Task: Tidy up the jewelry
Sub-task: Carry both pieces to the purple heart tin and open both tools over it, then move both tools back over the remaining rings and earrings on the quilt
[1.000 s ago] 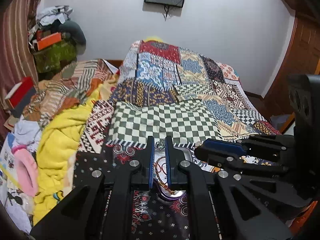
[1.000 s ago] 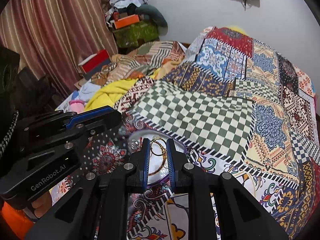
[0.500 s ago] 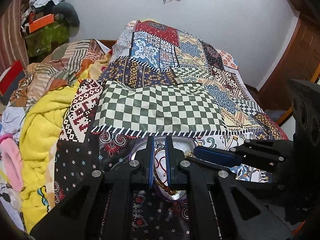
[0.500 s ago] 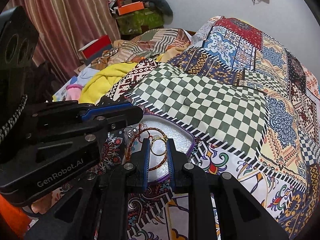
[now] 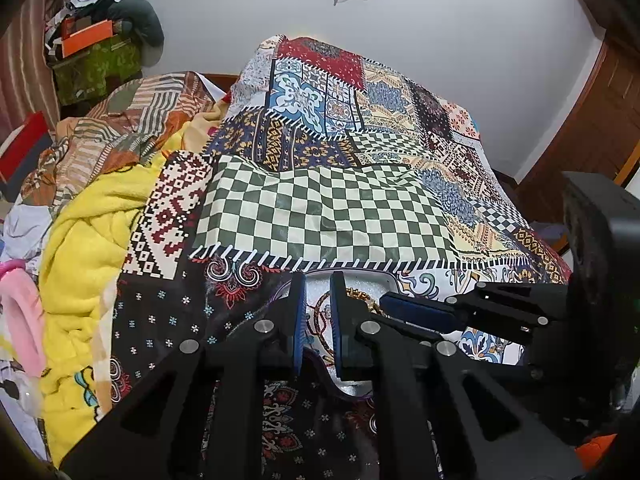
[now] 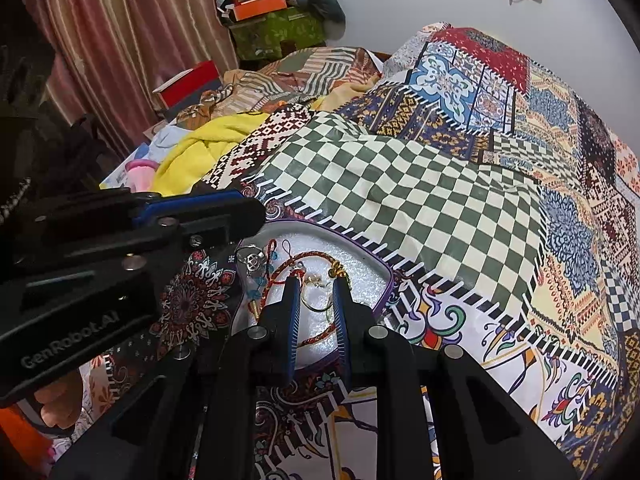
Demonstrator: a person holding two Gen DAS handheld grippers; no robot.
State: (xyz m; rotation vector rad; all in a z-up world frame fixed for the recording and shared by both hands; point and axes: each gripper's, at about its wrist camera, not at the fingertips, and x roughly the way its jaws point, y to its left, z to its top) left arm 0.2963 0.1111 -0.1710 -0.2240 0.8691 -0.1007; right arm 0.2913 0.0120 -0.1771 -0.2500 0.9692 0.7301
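- So, little looks sorted yet: the jewelry lies in a loose tangle on the purple-rimmed tray [image 6: 384, 276], just below the middle of the right wrist view, and I see no second box or divided compartment to move it to.
- The tray rests on the patchwork bedspread [image 6: 420, 200], its far rim touching the green-checked patch.
- Inside on a white foam lining: a red-and-gold braided cord [image 6: 316, 257] looping across, a gold hoop [image 6: 314, 304] near the front, and a silver ring [image 6: 251, 259] with small blue beads at the left edge.
- The right gripper [image 6: 316, 282] hangs low over the tray, jaws parted a narrow way with the gold hoop showing between them; nothing is pinched that I can see.
- The left gripper [image 5: 318, 278] sits lower centre in its own view, fingers also slightly apart and empty, over the tray's near left side, where a gold chain [image 5: 360, 295] shows just right of the fingertips.
- By my judgement the whole task remains: each piece must be lifted free of the cord, which may snag and drag the others.
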